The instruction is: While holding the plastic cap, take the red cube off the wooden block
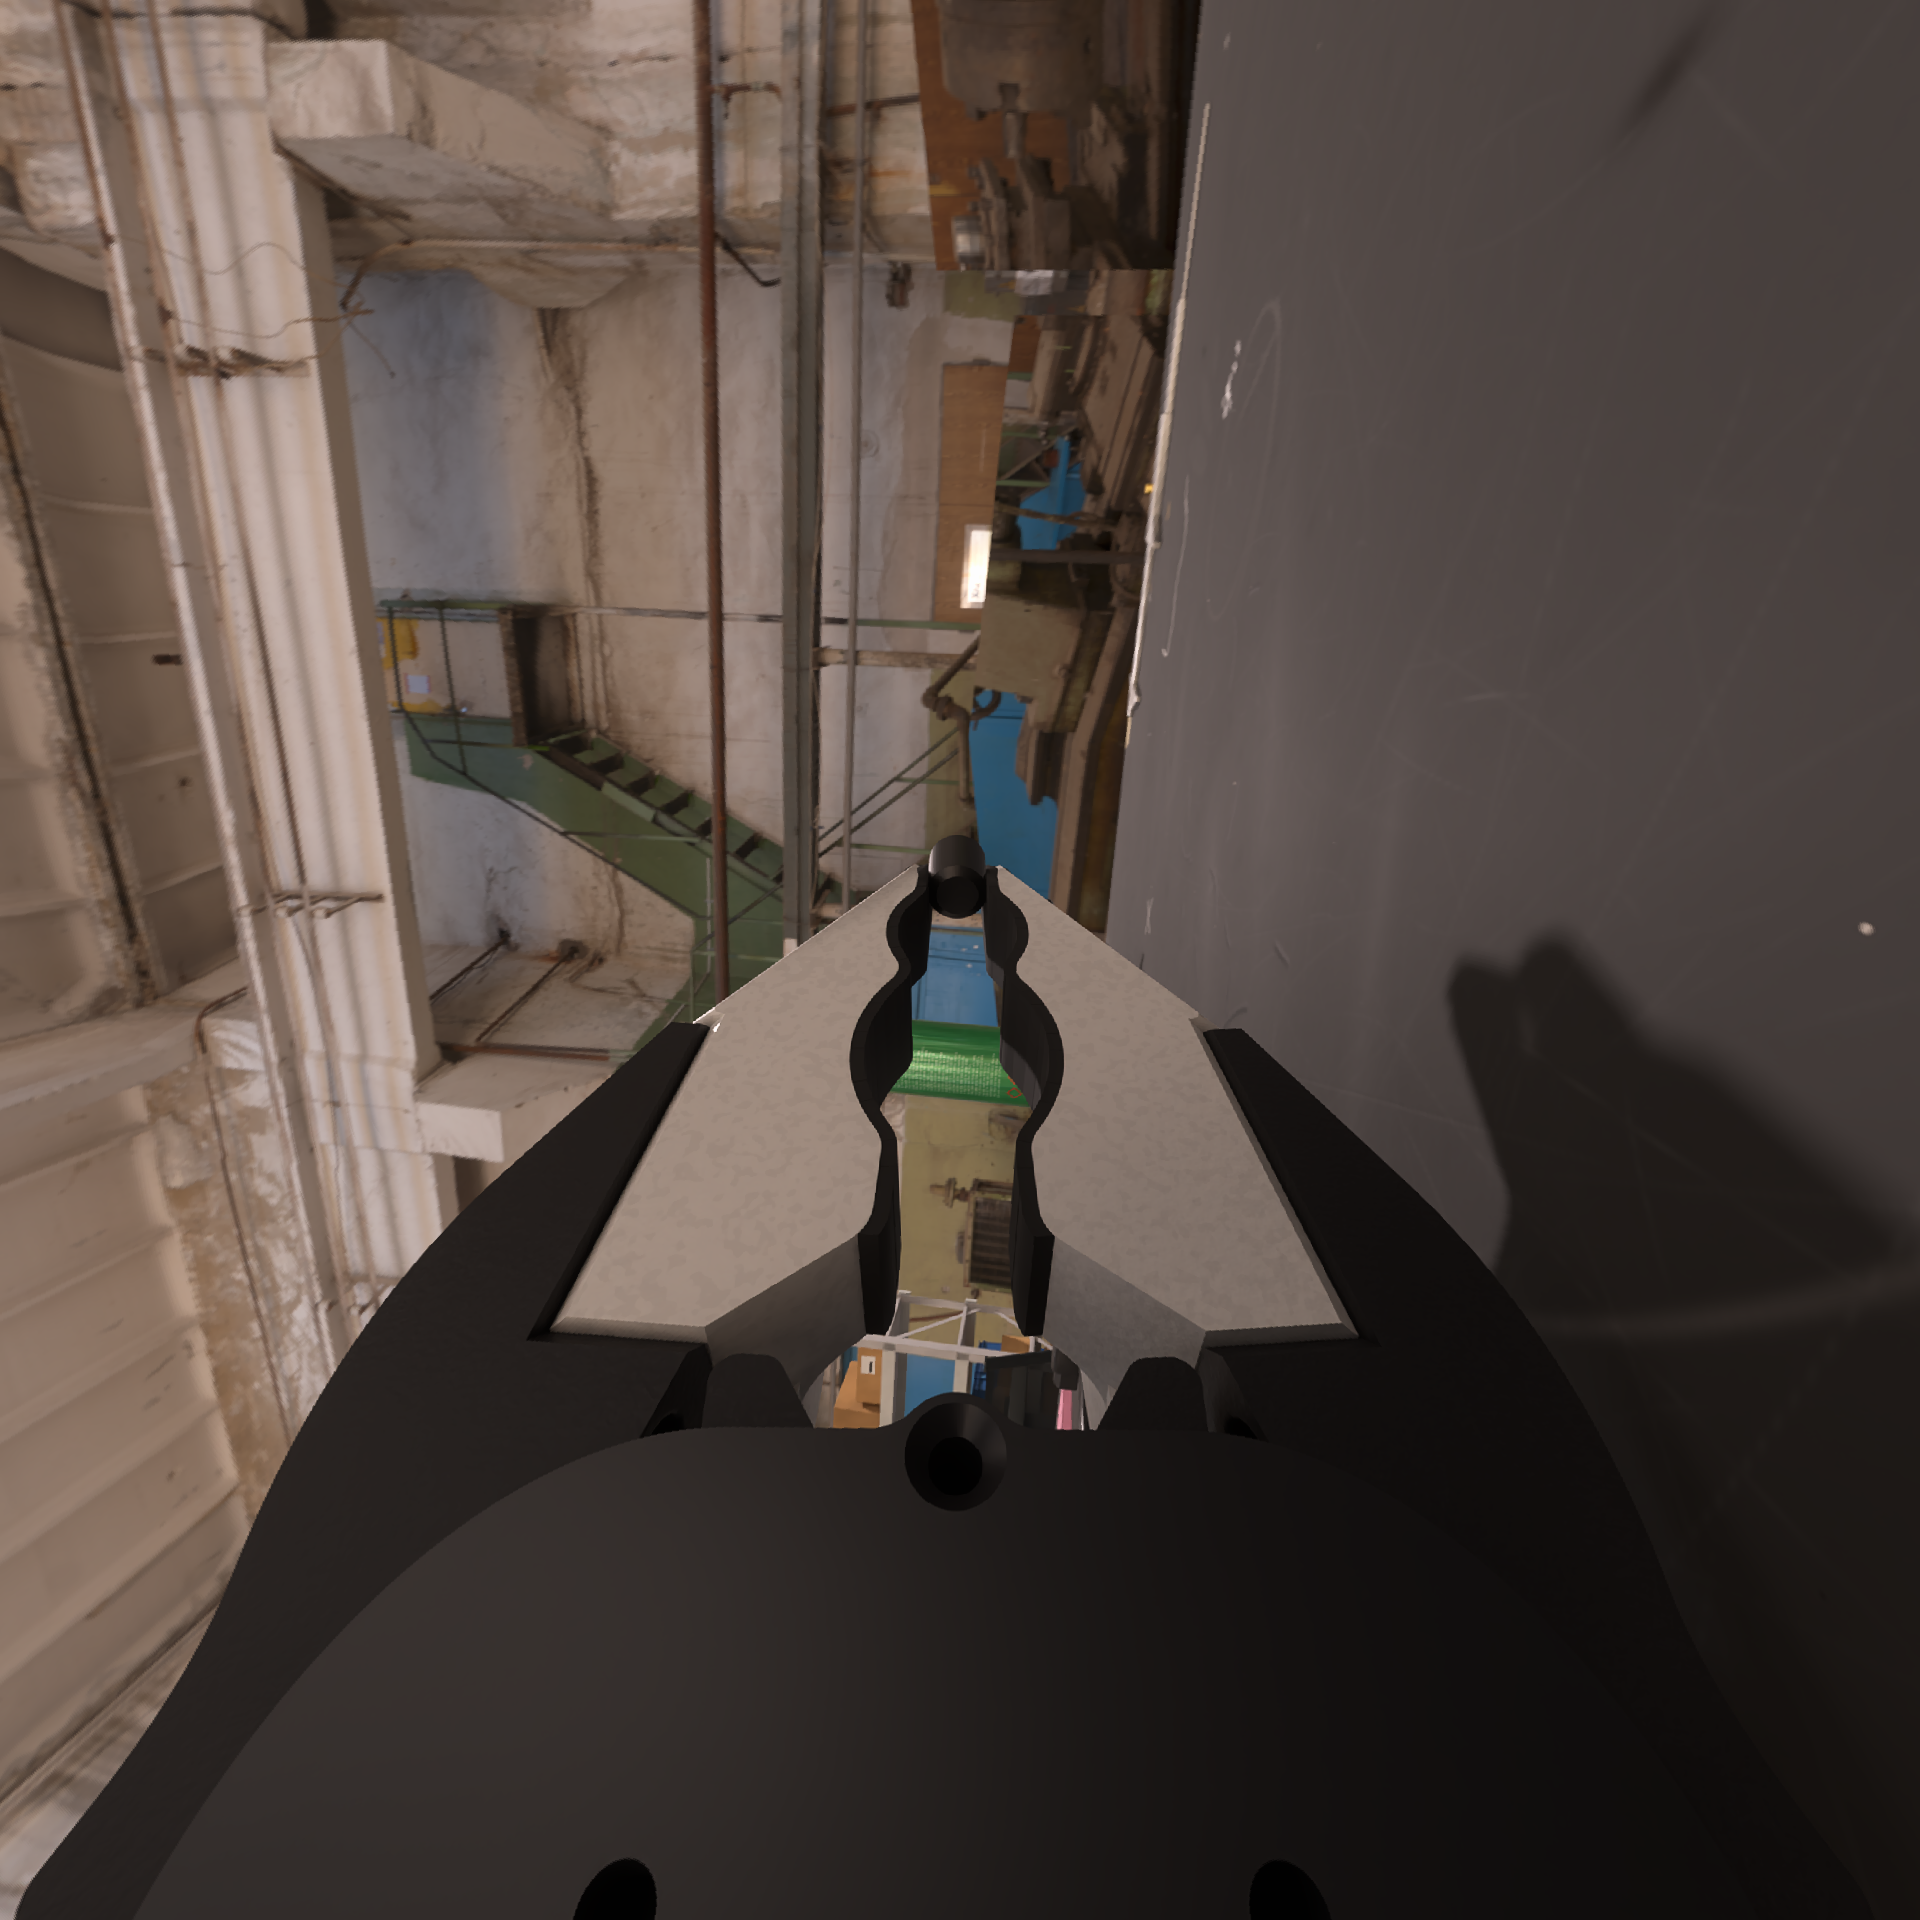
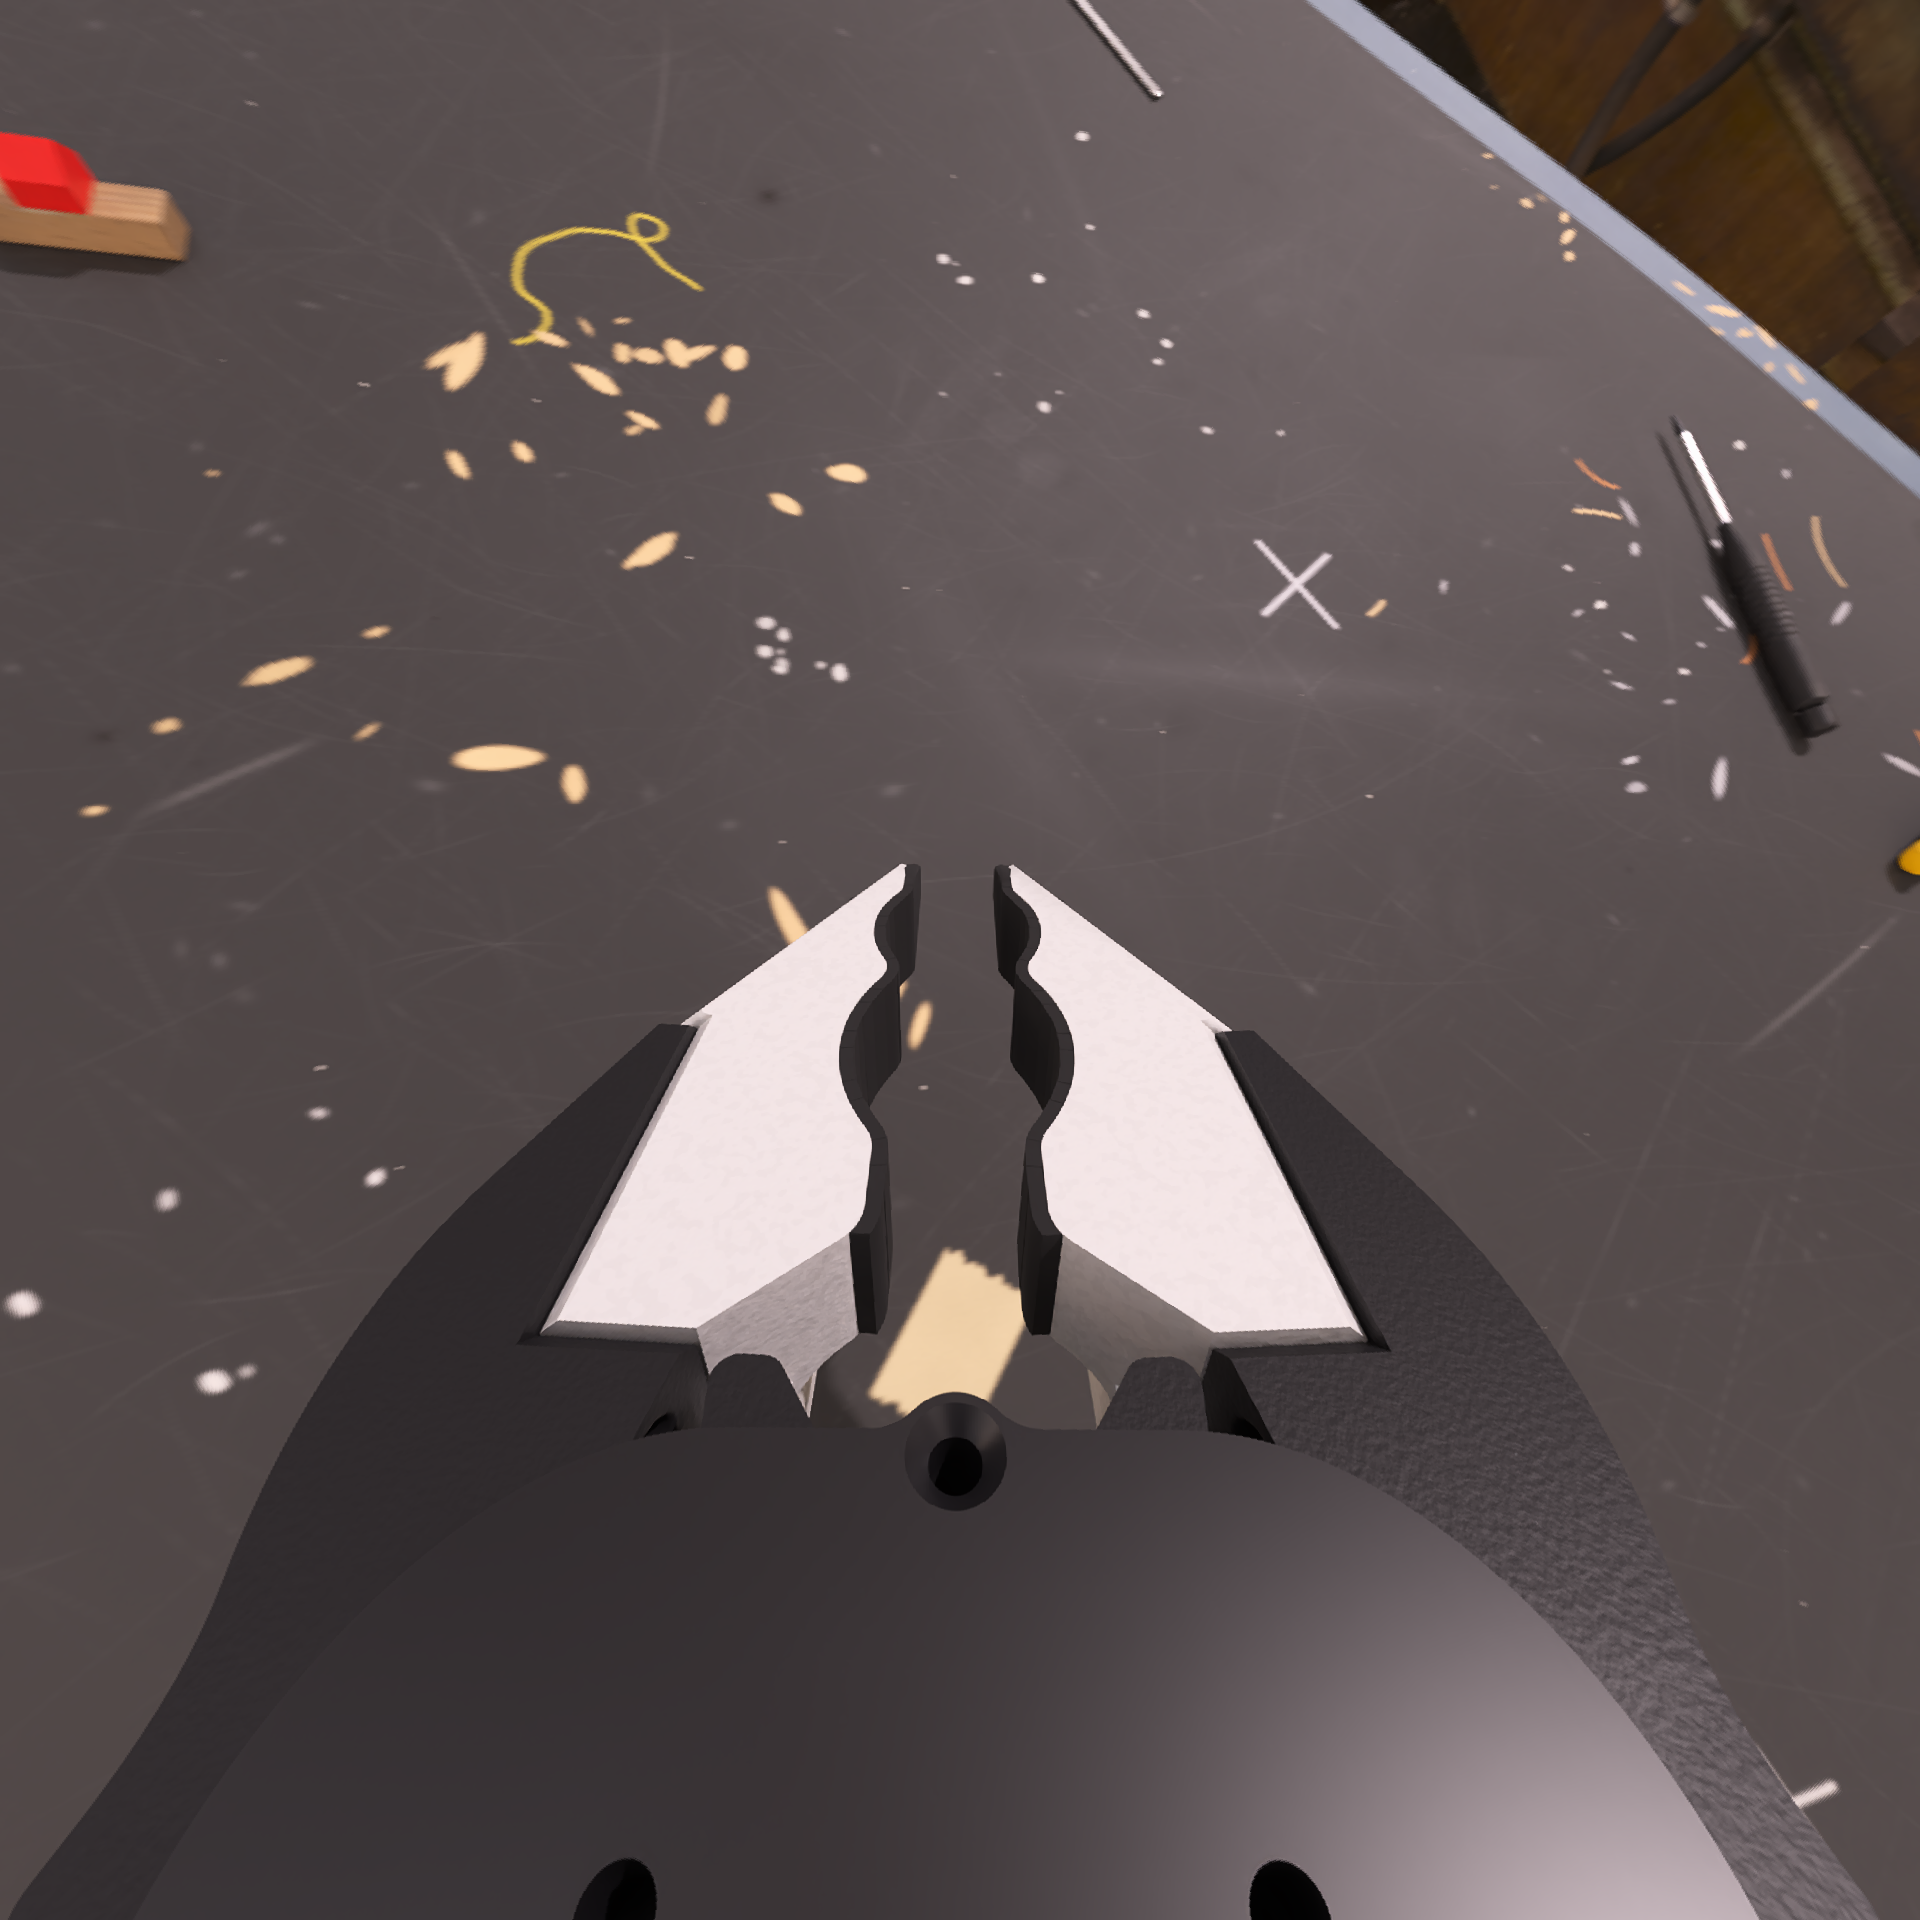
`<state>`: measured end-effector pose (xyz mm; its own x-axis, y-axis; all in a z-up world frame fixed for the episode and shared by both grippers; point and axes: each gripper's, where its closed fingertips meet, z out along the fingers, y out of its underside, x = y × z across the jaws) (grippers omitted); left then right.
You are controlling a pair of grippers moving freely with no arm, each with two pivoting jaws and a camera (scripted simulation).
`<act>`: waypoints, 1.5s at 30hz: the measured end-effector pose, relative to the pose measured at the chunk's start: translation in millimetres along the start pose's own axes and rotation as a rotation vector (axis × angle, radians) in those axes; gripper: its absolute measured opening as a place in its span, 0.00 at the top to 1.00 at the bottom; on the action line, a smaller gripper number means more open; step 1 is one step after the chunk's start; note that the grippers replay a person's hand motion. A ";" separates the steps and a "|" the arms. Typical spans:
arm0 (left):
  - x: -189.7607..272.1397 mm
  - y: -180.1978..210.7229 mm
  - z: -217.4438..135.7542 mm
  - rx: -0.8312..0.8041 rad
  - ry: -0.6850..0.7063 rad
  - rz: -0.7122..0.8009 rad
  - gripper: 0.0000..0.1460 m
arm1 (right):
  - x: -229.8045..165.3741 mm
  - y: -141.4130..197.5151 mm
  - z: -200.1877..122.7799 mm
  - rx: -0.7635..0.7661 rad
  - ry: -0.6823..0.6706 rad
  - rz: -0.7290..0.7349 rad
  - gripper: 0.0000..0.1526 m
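In the left wrist view my left gripper (image 1: 956, 883) is shut on a small black plastic cap (image 1: 956, 878), pinched at the fingertips. It is rolled on its side, with the dark table (image 1: 1558, 520) at the right of the view. In the right wrist view a red cube (image 2: 42, 171) sits on a flat wooden block (image 2: 104, 223) at the far upper left, partly cut off by the frame edge. My right gripper (image 2: 956, 883) is open and empty above the table (image 2: 1039, 727), well to the right of the block and nearer than it.
A black-handled screwdriver (image 2: 1756, 592) lies at the right, near the table's edge (image 2: 1621, 239). A yellow thread (image 2: 582, 270), wood chips (image 2: 499, 756) and a white X mark (image 2: 1297, 584) are on the surface. A thin metal rod (image 2: 1122, 52) lies at the top.
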<state>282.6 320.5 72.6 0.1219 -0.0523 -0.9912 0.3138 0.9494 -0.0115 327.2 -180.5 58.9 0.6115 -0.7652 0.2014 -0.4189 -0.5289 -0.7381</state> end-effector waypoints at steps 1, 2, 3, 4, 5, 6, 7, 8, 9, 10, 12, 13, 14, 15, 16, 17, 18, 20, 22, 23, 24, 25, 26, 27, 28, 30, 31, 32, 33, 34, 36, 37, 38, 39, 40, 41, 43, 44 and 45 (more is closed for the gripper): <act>-1.6 0.1 0.2 -0.004 -0.011 -0.002 0.94 | 5.8 0.6 1.3 -0.001 0.013 -0.003 0.91; -2.3 0.8 0.4 -0.008 -0.013 -0.007 0.94 | 12.0 0.8 2.8 -0.003 0.028 -0.010 0.91; -2.3 2.0 0.6 -0.012 -0.012 -0.010 0.94 | 19.0 0.7 4.8 -0.007 0.046 -0.015 0.90; -1.8 3.4 0.8 -0.018 -0.009 -0.013 0.94 | 25.4 0.2 7.3 -0.011 0.059 -0.016 0.88; -1.2 4.7 1.0 -0.022 -0.004 -0.014 0.94 | 29.8 -0.3 10.4 -0.016 0.055 -0.015 0.87; -0.7 5.7 1.3 -0.027 -0.001 -0.014 0.94 | 32.9 -0.7 13.9 -0.026 0.035 -0.015 0.85; -0.3 6.3 1.5 -0.030 0.000 -0.014 0.94 | 35.3 -1.3 17.5 -0.037 0.015 -0.018 0.83; 0.3 6.5 1.8 -0.032 0.002 -0.012 0.94 | 36.7 -2.3 21.2 -0.049 -0.005 -0.025 0.83; 1.2 6.5 2.1 -0.033 0.006 -0.008 0.94 | 37.5 -4.1 24.9 -0.060 -0.025 -0.036 0.82; 2.1 6.5 2.4 -0.033 0.010 -0.003 0.94 | 38.1 -6.8 28.5 -0.068 -0.037 -0.051 0.82; 4.2 6.4 3.0 -0.032 0.019 0.006 0.94 | 36.8 -14.0 36.2 -0.074 -0.059 -0.082 0.82; 4.9 6.3 3.3 -0.032 0.023 0.008 0.94 | 35.8 -17.6 40.1 -0.077 -0.070 -0.094 0.82; 5.4 6.4 3.5 -0.032 0.025 0.009 0.94 | 35.2 -21.1 44.0 -0.079 -0.076 -0.109 0.82; 5.8 6.6 3.6 -0.034 0.026 0.009 0.94 | 34.5 -24.5 47.8 -0.078 -0.078 -0.125 0.82; 6.2 6.8 3.6 -0.034 0.029 0.009 0.94 | 33.6 -27.8 51.1 -0.076 -0.081 -0.138 0.83; 6.6 7.0 3.7 -0.035 0.031 0.008 0.94 | 32.4 -31.5 53.7 -0.070 -0.082 -0.148 0.83; 7.0 7.2 3.7 -0.035 0.034 0.009 0.94 | 30.1 -35.8 55.7 -0.058 -0.085 -0.153 0.83; 8.0 7.1 3.8 -0.034 0.039 0.013 0.94 | 22.0 -44.6 57.6 -0.028 -0.105 -0.150 0.83; 7.7 7.2 4.0 -0.035 0.037 0.016 0.94 | 12.5 -52.2 57.9 -0.003 -0.133 -0.138 0.83; 7.0 7.6 4.2 -0.038 0.032 0.015 0.94 | 8.3 -55.2 57.7 0.007 -0.146 -0.138 0.83; 6.4 8.2 4.3 -0.041 0.029 0.012 0.94 | 4.6 -57.7 57.3 0.014 -0.155 -0.144 0.83; 6.1 9.0 4.5 -0.044 0.027 0.008 0.94 | 1.2 -59.6 56.5 0.019 -0.163 -0.153 0.83; 5.9 9.7 4.5 -0.046 0.028 0.005 0.94 | -2.0 -61.0 55.5 0.021 -0.172 -0.163 0.83; 5.9 10.2 4.5 -0.048 0.028 0.004 0.94 | -5.1 -62.3 54.2 0.023 -0.181 -0.173 0.83; 6.0 10.4 4.4 -0.048 0.029 0.005 0.94 | -8.2 -63.5 52.7 0.025 -0.191 -0.183 0.83; 6.8 9.6 4.2 -0.044 0.033 0.011 0.94 | -16.6 -64.9 48.0 0.032 -0.232 -0.206 0.84; 7.6 8.9 4.1 -0.040 0.036 0.015 0.94 | -21.8 -65.0 45.2 0.036 -0.265 -0.213 0.84; 8.4 8.2 4.1 -0.037 0.040 0.020 0.94 | -26.7 -64.8 42.3 0.038 -0.298 -0.216 0.83; 9.5 7.4 4.1 -0.034 0.044 0.025 0.94 | -30.5 -64.3 39.6 0.040 -0.322 -0.217 0.82; 10.4 6.7 4.1 -0.031 0.049 0.032 0.94 | -32.9 -63.4 37.4 0.040 -0.334 -0.218 0.80; 11.2 5.3 4.0 -0.026 0.051 0.043 0.94 | -35.6 -59.7 33.7 0.033 -0.338 -0.218 0.76; 11.4 4.9 3.9 -0.024 0.051 0.042 0.94 | -36.4 -57.4 32.1 0.026 -0.337 -0.217 0.75; 11.4 4.8 3.9 -0.023 0.051 0.041 0.94 | -37.6 -55.0 30.4 0.019 -0.336 -0.215 0.73; 11.3 4.8 3.8 -0.023 0.051 0.041 0.94 | -39.3 -52.9 28.7 0.015 -0.338 -0.215 0.73; 11.0 4.8 3.8 -0.023 0.050 0.039 0.94 | -41.3 -51.0 27.1 0.013 -0.340 -0.215 0.74; 10.6 4.9 3.8 -0.023 0.049 0.036 0.94 | -43.6 -49.3 25.6 0.011 -0.341 -0.218 0.74; 9.5 5.3 3.7 -0.024 0.045 0.028 0.94 | -46.1 -45.1 22.8 0.005 -0.327 -0.234 0.74; 9.0 5.7 3.5 -0.025 0.043 0.025 0.94 | -45.3 -41.6 20.9 -0.005 -0.309 -0.249 0.74; 8.5 5.8 3.3 -0.025 0.041 0.027 0.94 | -42.9 -37.7 18.0 -0.015 -0.281 -0.262 0.75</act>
<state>288.6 324.5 64.6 0.0916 -0.0142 -0.9957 0.2868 0.9579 0.0127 328.9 -121.0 66.5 0.8586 -0.4739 0.1956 -0.2327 -0.7000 -0.6751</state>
